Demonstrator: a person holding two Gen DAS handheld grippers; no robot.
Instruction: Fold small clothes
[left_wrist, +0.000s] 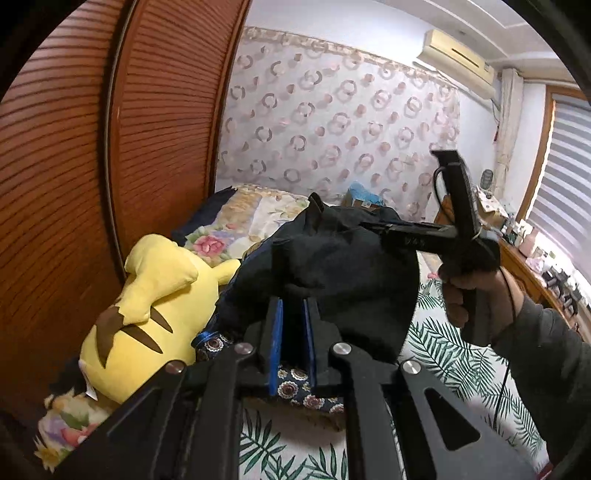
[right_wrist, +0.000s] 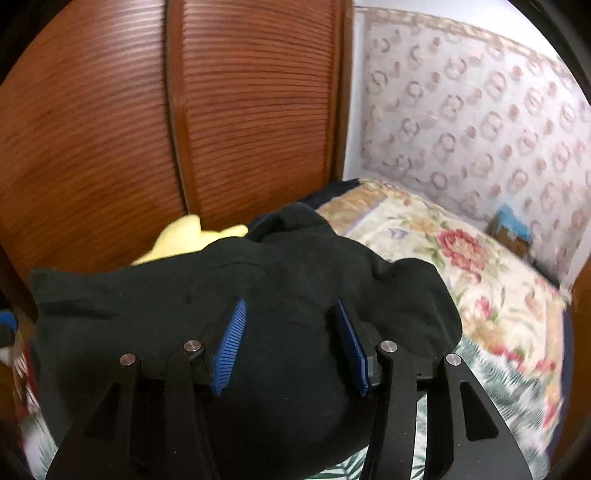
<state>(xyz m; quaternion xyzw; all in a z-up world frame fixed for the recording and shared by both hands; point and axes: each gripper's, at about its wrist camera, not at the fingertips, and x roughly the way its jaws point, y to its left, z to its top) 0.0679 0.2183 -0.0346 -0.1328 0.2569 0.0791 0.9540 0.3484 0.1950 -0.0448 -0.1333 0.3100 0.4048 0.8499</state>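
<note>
Both hand-held grippers at dark garment (right_wrist: 258, 295) | wardrobe (right_wrist: 184, 110) near — floral bed (right_wrist: 480, 277) open rightward

Left of us the wooden wardrobe doors (left_wrist: 74, 184) and yellow plush toy (left_wrist: 147, 306) block the way. The dark garment (right_wrist: 258, 295) fills the middle; rightward, the leaf-print bedsheet (left_wrist: 450, 354) lies open.

The left gripper (left_wrist: 293, 321) has its jaws nearly together, pinching dark cloth (left_wrist: 332, 258). At 2 o'clock from it, a hand (left_wrist: 465, 291) grips the right gripper (right_wrist: 291, 343), its jaws apart.
</note>
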